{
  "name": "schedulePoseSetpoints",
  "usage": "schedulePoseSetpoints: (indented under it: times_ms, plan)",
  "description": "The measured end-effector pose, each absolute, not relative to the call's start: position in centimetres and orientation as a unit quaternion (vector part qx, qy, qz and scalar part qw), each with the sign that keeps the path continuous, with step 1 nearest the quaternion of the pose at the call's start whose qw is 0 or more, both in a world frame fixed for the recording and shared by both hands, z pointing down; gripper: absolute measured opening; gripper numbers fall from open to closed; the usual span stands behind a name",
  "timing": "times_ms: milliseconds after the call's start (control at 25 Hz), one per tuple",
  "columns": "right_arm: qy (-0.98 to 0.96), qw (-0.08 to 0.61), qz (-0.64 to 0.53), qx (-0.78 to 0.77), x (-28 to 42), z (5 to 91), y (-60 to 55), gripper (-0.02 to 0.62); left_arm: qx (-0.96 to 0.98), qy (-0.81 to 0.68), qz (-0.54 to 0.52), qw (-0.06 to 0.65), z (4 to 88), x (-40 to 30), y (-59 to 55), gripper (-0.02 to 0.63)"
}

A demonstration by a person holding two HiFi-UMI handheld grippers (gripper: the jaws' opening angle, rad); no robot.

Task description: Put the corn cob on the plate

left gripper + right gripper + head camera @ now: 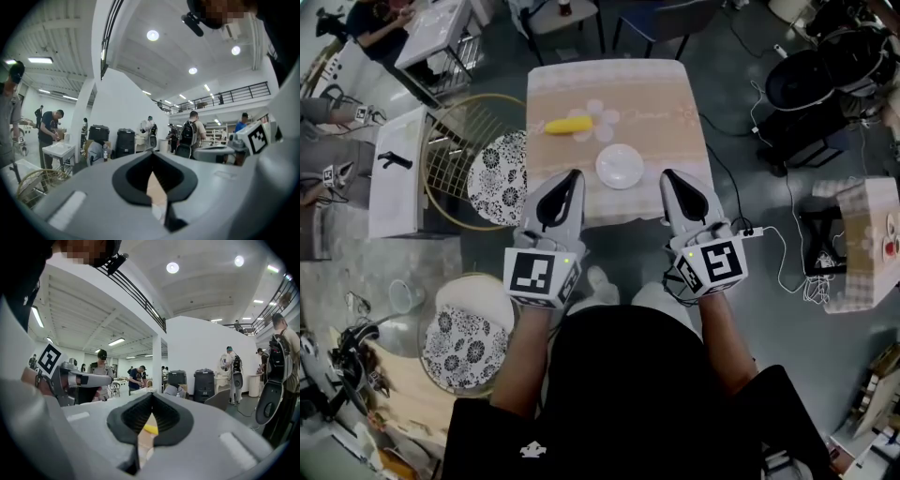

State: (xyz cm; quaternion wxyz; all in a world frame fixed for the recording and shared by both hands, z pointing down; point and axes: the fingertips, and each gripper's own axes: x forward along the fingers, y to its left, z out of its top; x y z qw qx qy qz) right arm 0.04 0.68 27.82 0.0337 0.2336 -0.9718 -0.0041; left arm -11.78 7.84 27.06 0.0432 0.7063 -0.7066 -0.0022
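A yellow corn cob lies on the far left part of the small table with the beige cloth. Nearer to me, at the table's middle, sits a white plate, with nothing on it. My left gripper hovers level over the table's near edge, just left of the plate, shut and holding nothing. My right gripper is level over the near edge just right of the plate, also shut and holding nothing. In the right gripper view the corn cob shows through the gap under the closed jaws. The left gripper view shows a sliver of the cloth.
Two stools with floral cushions and a wire-frame chair stand left of the table, beside a white cabinet. Cables and a patterned side table are on the right. People stand in the background.
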Motion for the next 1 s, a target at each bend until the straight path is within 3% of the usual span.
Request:
schedulePoseSetpoints:
  times_ms: [1000]
  plan:
    - [-0.975, 0.038, 0.012, 0.219, -1.8, 29.5, -9.5, 0.003, 0.69, -0.721, 0.0, 0.067, 29.1, -14.2, -1.7, 0.008]
